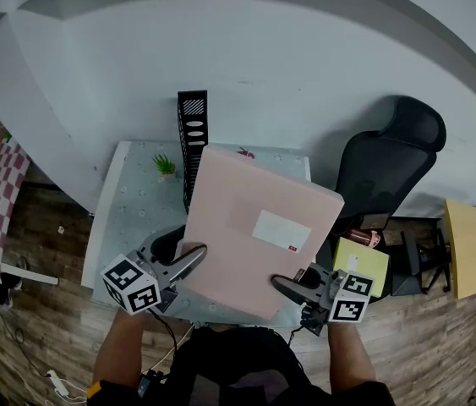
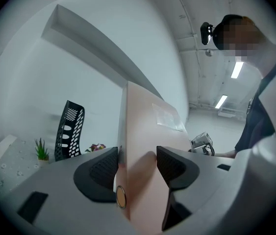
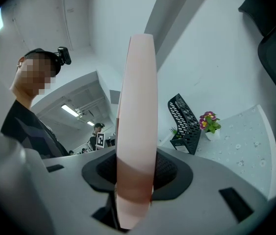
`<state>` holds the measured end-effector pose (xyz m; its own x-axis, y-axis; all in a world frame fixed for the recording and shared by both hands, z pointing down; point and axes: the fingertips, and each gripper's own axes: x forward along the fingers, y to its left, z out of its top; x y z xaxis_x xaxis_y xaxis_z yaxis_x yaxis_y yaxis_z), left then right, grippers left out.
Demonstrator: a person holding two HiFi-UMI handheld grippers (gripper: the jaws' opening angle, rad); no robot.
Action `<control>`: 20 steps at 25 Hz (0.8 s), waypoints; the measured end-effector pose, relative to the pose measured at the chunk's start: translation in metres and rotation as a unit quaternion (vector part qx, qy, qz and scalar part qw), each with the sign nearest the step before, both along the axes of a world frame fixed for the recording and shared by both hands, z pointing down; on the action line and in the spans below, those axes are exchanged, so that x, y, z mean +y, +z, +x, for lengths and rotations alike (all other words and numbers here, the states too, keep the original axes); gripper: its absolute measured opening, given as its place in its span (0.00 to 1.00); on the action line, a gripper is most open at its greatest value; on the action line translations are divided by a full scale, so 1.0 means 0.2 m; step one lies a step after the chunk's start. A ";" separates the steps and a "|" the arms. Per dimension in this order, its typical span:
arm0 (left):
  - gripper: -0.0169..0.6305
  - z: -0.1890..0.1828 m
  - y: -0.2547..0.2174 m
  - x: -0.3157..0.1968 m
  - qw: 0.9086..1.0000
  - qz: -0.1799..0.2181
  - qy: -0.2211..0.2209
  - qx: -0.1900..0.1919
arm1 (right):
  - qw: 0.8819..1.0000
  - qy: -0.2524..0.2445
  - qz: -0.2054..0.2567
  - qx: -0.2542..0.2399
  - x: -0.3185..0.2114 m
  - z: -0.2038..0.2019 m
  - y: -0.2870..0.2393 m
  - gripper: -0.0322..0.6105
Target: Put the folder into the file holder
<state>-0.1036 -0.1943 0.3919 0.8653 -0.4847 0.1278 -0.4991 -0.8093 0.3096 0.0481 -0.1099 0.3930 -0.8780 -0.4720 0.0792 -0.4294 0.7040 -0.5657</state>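
A large pink folder [image 1: 259, 227] with a white label [image 1: 281, 230] is held up over the table [image 1: 132, 201], one gripper on each near corner. My left gripper [image 1: 188, 259] is shut on its near left edge; in the left gripper view the folder [image 2: 147, 131] stands on edge between the pads of that gripper [image 2: 137, 168]. My right gripper [image 1: 292, 288] is shut on the near right corner, and the right gripper view shows the folder's rounded spine [image 3: 138, 106] squeezed between its pads [image 3: 135, 173]. The black perforated file holder [image 1: 193, 138] stands upright at the table's back, partly hidden behind the folder.
A small green plant [image 1: 165, 165] sits left of the file holder and a flower pot [image 3: 209, 124] to its right. A black office chair [image 1: 385, 163], a yellow box [image 1: 361, 263] and a wooden board [image 1: 464, 245] stand right of the table. A white wall rises behind.
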 end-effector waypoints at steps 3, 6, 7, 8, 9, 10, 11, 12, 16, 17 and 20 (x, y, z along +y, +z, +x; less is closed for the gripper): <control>0.42 -0.06 -0.05 -0.05 1.000 0.004 -0.022 0.008 | 0.999 0.021 0.020 0.013 -0.05 -0.01 -0.03 0.30; 0.42 -0.16 -0.09 -0.11 0.998 0.018 -0.058 0.003 | 0.997 0.062 0.047 0.030 -0.14 -0.01 -0.10 0.30; 0.42 -0.19 -0.09 -0.13 0.997 0.023 -0.073 -0.007 | 0.995 0.079 0.057 0.038 -0.17 -0.02 -0.12 0.30; 0.42 -0.23 -0.09 -0.15 0.996 0.027 -0.089 -0.018 | 0.992 0.096 0.067 0.047 -0.21 -0.02 -0.14 0.30; 0.42 -0.26 -0.08 -0.16 0.994 0.028 -0.104 -0.029 | 0.989 0.113 0.077 0.057 -0.25 -0.03 -0.17 0.30; 0.42 -0.29 -0.07 -0.18 0.992 0.029 -0.119 -0.039 | 0.986 0.129 0.087 0.067 -0.28 -0.05 -0.18 0.30; 0.42 -0.32 -0.05 -0.20 0.990 0.029 -0.131 -0.048 | 0.982 0.143 0.096 0.076 -0.32 -0.06 -0.20 0.30; 0.42 -0.34 -0.05 -0.21 0.988 0.028 -0.142 -0.055 | 0.979 0.156 0.104 0.084 -0.35 -0.09 -0.22 0.30; 0.42 -0.42 -0.03 -0.25 0.982 0.035 -0.165 -0.082 | 0.967 0.192 0.128 0.105 -0.47 -0.19 -0.27 0.30; 0.42 -0.44 -0.03 -0.26 0.981 0.038 -0.169 -0.089 | 0.965 0.200 0.132 0.110 -0.50 -0.21 -0.28 0.30; 0.42 -0.51 -0.03 -0.29 0.975 0.050 -0.184 -0.113 | 0.955 0.228 0.143 0.126 -0.57 -0.28 -0.28 0.30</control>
<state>-0.2062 -0.2523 0.3853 0.5860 -0.7766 0.2311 -0.8075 -0.5834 0.0869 -0.0080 -0.2231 0.3361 -0.5459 -0.8348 0.0723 -0.8256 0.5211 -0.2163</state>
